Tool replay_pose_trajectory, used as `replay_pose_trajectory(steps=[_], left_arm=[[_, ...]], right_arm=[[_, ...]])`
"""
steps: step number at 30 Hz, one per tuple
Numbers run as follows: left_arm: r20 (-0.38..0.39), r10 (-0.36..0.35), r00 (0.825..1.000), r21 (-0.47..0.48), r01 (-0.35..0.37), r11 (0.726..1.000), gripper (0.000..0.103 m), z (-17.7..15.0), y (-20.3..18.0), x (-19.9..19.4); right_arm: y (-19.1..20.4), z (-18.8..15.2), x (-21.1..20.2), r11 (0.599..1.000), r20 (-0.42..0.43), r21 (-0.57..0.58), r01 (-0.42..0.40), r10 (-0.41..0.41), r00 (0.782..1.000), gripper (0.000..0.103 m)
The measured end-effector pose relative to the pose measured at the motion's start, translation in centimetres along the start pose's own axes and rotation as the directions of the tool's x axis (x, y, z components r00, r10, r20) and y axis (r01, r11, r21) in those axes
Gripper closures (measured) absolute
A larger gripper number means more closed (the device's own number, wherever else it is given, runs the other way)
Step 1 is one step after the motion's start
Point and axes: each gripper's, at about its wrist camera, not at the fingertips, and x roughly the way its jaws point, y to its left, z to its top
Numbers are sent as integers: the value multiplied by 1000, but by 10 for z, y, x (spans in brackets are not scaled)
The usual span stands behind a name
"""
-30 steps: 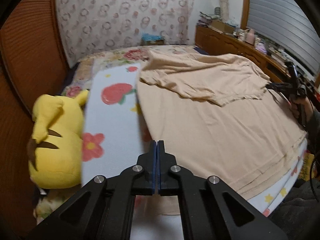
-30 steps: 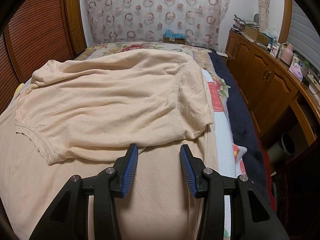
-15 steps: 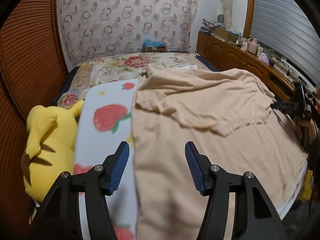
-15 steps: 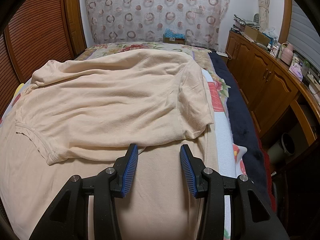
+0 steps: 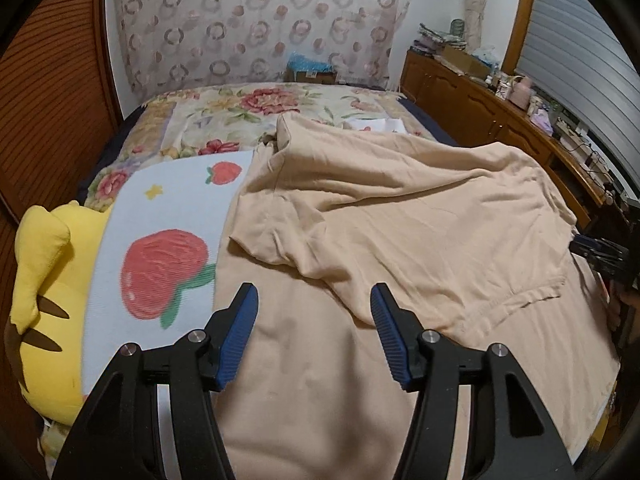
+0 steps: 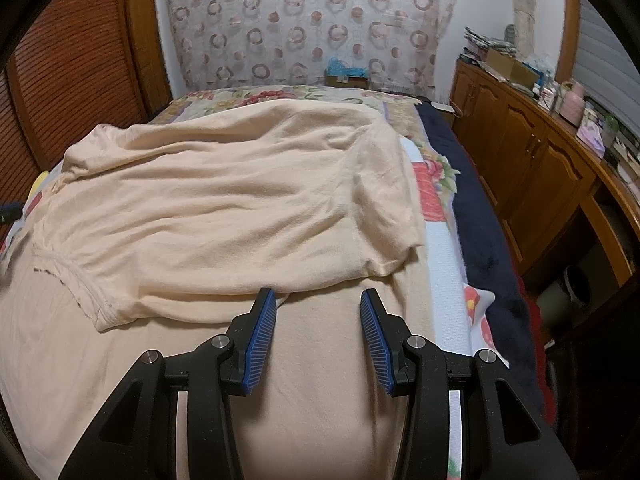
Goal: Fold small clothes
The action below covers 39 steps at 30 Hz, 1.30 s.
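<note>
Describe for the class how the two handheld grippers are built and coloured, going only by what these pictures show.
Both look alike. The left gripper and right gripper each have a matte black frame of angular, cut-out linkage arms joined by round silver pins. Each carries two fingers faced with ribbed blue pads. No cables or printed markings show, and no sleeve is clearly visible.

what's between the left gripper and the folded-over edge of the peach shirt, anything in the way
Nothing visible. The left gripper is open just short of the folded edge of the peach shirt. The yellow plush toy lies off to the side.
</note>
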Motion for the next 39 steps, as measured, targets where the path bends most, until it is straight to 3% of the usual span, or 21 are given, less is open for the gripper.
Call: replay_pose_trajectory(steps=[14,20,30,32,33,34,36,38,39], left_arm=[[-34,16,999,0,-16,1000,44,3,2,20],[-52,21,998,-29,-22,999,44,3,9,27],[-51,-66,996,-135,59,989,44,23,26,38],[-47,-87,995,-150,79,986,51,27,28,42],[-50,-85,995,-149,77,986,60,28,27,44],[-52,-76,996,-145,68,987,67,29,26,45],[-53,-67,996,-127,59,990,79,29,23,45],[-48,-57,997,-101,52,994,83,28,19,43],[-37,-46,998,-81,42,996,91,27,16,41]], right_arm=[[-13,12,15,985,-30,114,-132,136,990,57],[-25,30,36,981,-46,173,-83,93,995,56],[-20,33,49,983,-25,162,-82,87,996,57],[-17,32,49,986,-16,146,-82,85,996,64],[-16,33,46,987,-12,139,-82,84,996,68],[-14,33,47,987,-12,133,-92,94,995,80],[-10,33,48,985,-17,112,-129,132,991,84],[-7,32,47,988,-5,90,-123,124,992,93],[-5,32,47,988,-5,82,-133,134,991,96]])
